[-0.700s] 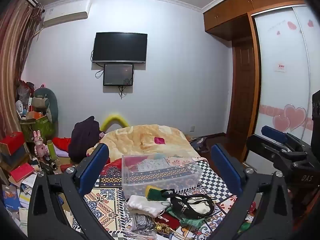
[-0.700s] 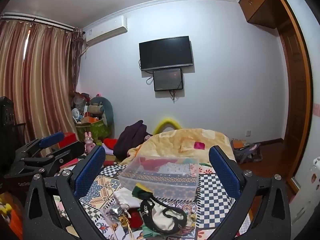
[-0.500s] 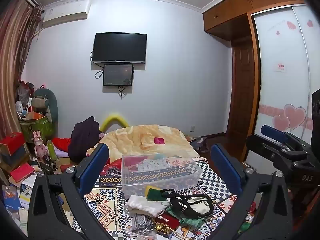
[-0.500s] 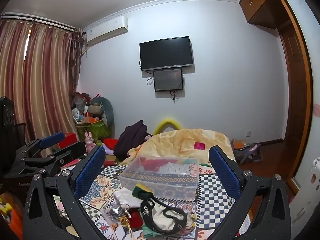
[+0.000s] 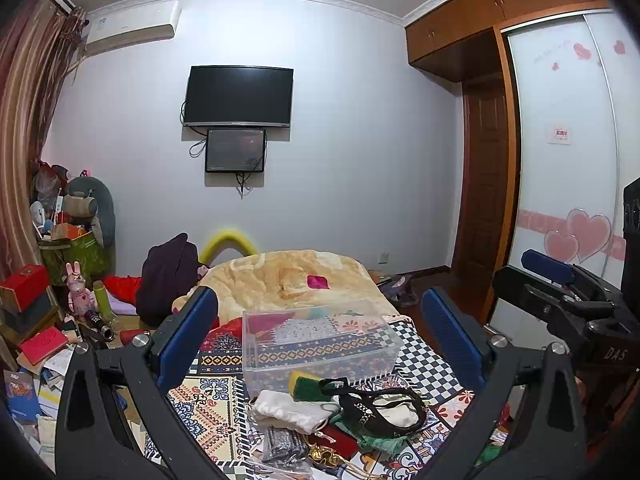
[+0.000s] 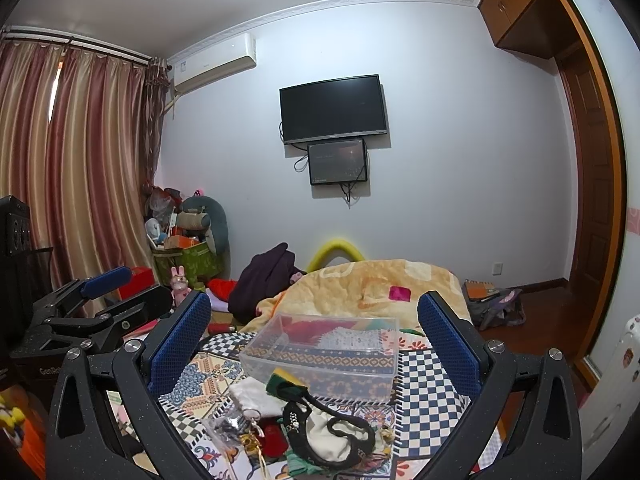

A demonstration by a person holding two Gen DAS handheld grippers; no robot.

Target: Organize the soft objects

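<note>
A pile of soft things lies on the patterned cloth in front of a clear plastic bin [image 5: 320,344]: a white drawstring pouch [image 5: 290,410], a green and yellow sponge [image 5: 308,385], a black-trimmed cream bag [image 5: 384,406] and a red pouch [image 5: 340,440]. My left gripper [image 5: 320,334] is open and empty, above and before the pile. My right gripper [image 6: 316,336] is open and empty too, over the same bin [image 6: 320,354] and pile: bag [image 6: 332,434], sponge [image 6: 282,380], white pouch [image 6: 252,394]. Each gripper shows at the edge of the other's view.
A beige blanket [image 5: 288,276] covers the bed behind the bin, with a dark garment [image 5: 168,272] at its left. Boxes, toys and books clutter the floor at the left [image 5: 36,320]. A wardrobe [image 5: 568,160] and door stand at the right.
</note>
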